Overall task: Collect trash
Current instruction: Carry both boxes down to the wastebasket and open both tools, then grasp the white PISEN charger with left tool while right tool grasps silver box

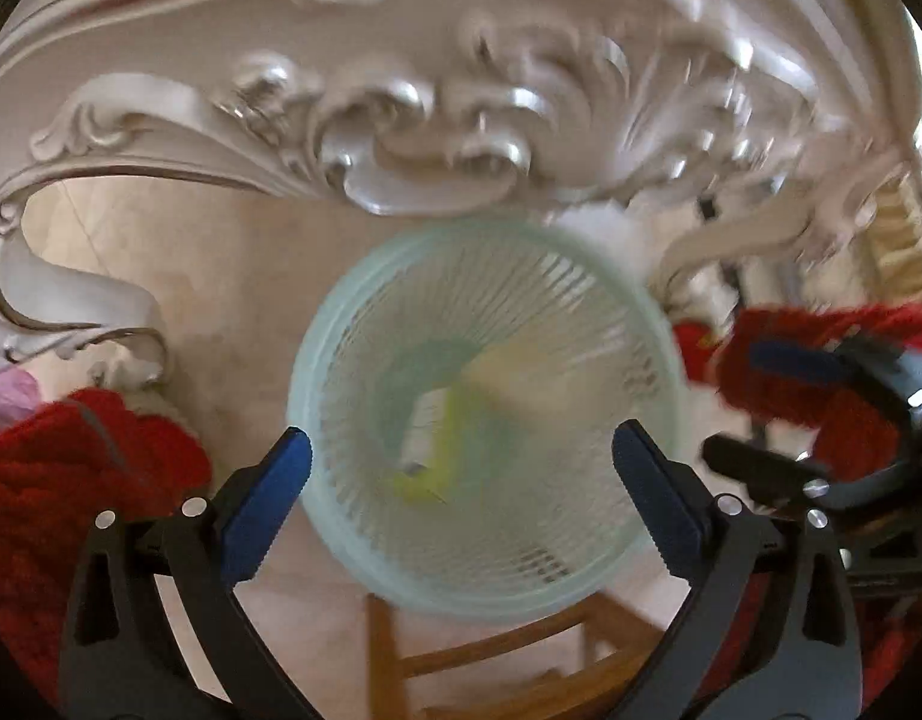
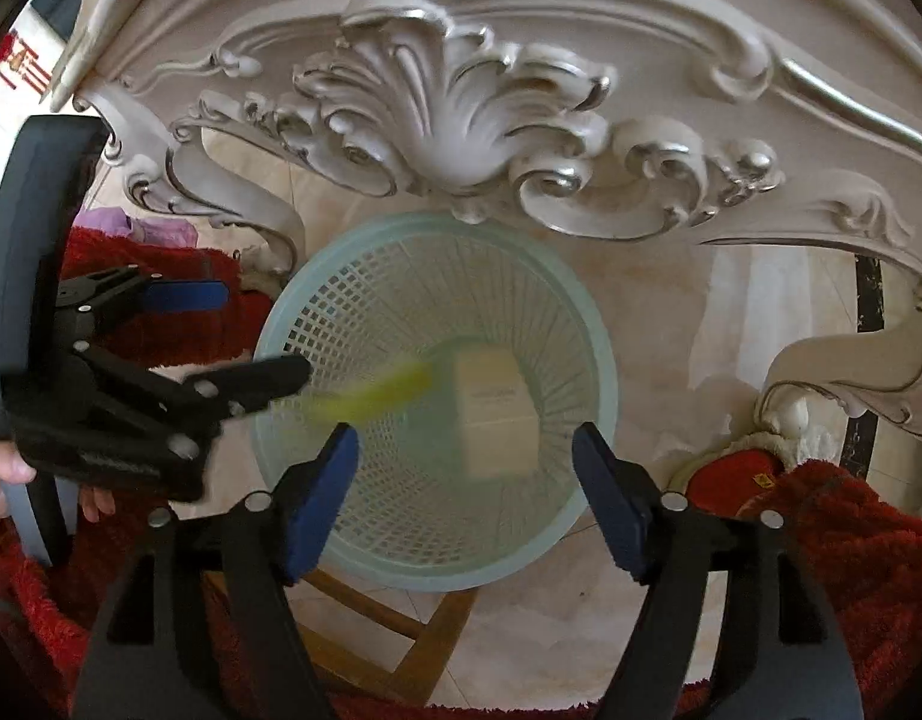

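Both grippers are hanging over a pale green mesh wastebasket (image 1: 485,414), pointing steeply down into it. The left gripper (image 1: 461,480) is standing wide open with nothing between its jaws; the basket's mouth is filling the gap between them. Below and ahead of them a yellow-green wrapper (image 1: 437,456) is showing as a blur, probably falling or just landed, though the smear makes that hard to settle. The right gripper (image 2: 467,492) is also standing open and empty, and a cream-coloured carton (image 2: 497,414) is lying inside the basket ahead of its jaws, nearer the right one. So two pieces of trash are looking delivered; whether more is waiting elsewhere cannot be told.

Around the basket, red shaggy rugs (image 1: 71,480) are lying outside both jaws, an ornate white carved table (image 2: 455,120) is arching beyond them, and a wooden stool (image 1: 521,654) is sitting beneath the basket's near rim. Nothing is blocking the opening.
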`<state>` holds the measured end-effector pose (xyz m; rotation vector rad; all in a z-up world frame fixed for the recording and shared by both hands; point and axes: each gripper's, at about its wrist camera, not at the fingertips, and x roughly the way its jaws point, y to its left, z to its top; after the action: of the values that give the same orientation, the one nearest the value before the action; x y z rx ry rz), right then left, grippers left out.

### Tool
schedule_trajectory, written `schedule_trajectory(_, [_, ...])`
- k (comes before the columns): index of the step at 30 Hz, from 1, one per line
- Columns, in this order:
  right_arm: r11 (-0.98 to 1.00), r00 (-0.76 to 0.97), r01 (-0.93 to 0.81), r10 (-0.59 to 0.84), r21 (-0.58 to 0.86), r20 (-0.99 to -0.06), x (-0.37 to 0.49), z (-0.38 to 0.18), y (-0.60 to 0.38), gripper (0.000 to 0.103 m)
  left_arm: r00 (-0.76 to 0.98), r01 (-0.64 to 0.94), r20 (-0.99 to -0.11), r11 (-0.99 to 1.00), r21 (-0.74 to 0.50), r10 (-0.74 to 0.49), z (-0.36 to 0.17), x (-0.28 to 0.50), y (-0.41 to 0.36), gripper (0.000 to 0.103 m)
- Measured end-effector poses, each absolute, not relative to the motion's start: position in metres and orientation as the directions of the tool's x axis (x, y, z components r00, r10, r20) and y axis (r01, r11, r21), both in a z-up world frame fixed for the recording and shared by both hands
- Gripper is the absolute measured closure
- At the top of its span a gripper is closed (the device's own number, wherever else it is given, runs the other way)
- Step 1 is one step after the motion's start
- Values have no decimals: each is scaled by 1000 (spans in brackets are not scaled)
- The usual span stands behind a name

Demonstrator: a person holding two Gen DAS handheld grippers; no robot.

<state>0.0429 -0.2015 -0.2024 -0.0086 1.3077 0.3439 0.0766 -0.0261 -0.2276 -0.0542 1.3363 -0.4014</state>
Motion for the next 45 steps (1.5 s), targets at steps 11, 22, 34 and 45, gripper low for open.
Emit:
schedule_trajectory(11, [976,565,-151,215,157,-796,7,-96,-249,33,445,322,-850,936,-141,-281,-135,41,2,6])
schedule_trajectory(22, [992,768,32,52,120,-638,122,-20,-274,29,703,282,-666,958,-58,-248,-22,123,46,6])
schedule_trajectory(34, [993,739,48,35,104,-673,174,-28,-265,29,647,323,-719,945,-42,-253,-35,209,41,6])
schedule_trajectory(45, [993,719,66,23,101,-694,193,-24,-256,29,634,360,-719,932,-50,-283,-31,227,33,6])
